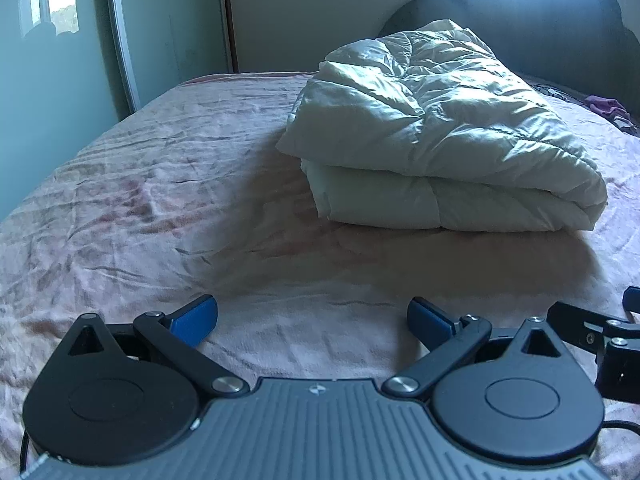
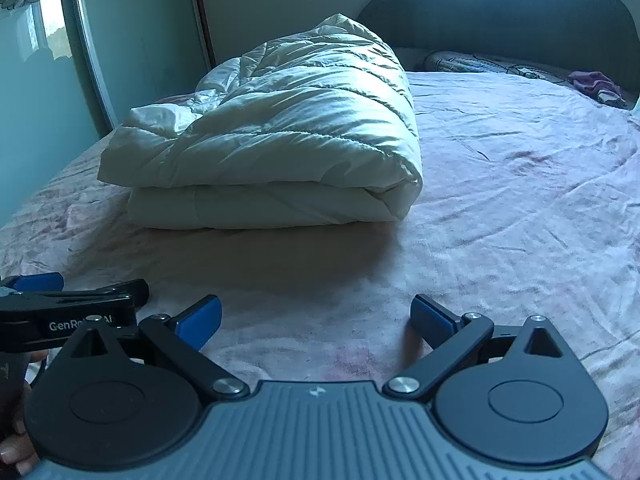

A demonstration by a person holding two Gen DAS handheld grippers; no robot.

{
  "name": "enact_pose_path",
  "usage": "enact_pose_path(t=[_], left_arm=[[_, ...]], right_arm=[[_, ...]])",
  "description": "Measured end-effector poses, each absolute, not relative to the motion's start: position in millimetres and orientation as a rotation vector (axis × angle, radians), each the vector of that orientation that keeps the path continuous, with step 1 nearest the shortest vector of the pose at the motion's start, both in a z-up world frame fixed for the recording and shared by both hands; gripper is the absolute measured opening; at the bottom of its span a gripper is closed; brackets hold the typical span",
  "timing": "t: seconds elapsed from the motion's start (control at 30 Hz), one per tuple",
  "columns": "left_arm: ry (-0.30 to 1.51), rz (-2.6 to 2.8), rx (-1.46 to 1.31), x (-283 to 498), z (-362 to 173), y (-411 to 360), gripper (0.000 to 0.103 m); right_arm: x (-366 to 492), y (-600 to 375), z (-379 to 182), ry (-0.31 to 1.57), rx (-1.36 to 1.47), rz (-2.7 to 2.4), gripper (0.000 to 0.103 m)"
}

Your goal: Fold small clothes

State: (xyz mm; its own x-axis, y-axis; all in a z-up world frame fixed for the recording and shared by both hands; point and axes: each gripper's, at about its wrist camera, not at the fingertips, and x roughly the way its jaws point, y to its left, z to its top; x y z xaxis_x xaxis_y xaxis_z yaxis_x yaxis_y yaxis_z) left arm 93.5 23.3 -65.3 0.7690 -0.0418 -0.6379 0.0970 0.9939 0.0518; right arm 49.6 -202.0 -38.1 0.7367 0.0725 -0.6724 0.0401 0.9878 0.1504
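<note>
On the pink bedspread point(image 1: 140, 200), left to right: the left gripper point(image 1: 312, 318), fingers spread wide and holding nothing, hovers just above the cover; the white quilted garment point(image 1: 440, 136) lies well ahead, apparently already folded into a two-layer bundle, so little folding seems left; the right gripper point(image 2: 316, 320) is likewise wide open and empty. A purple cloth point(image 2: 594, 82) lies far right, untouched.

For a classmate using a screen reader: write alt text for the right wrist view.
An open right gripper hovers empty over a pink bedspread, facing a folded white duvet. The left gripper edges in at left; purple cloth lies near the headboard.
</note>
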Motion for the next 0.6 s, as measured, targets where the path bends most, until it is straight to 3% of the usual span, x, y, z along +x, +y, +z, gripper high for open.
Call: enact_pose_path(t=[0.6], left_arm=[[0.685,-0.074,0.099,90.3,-66.6,21.8,0.103]], right_arm=[[43.7,-204.2,-40.9,0.740,0.136,0.000,0.102]])
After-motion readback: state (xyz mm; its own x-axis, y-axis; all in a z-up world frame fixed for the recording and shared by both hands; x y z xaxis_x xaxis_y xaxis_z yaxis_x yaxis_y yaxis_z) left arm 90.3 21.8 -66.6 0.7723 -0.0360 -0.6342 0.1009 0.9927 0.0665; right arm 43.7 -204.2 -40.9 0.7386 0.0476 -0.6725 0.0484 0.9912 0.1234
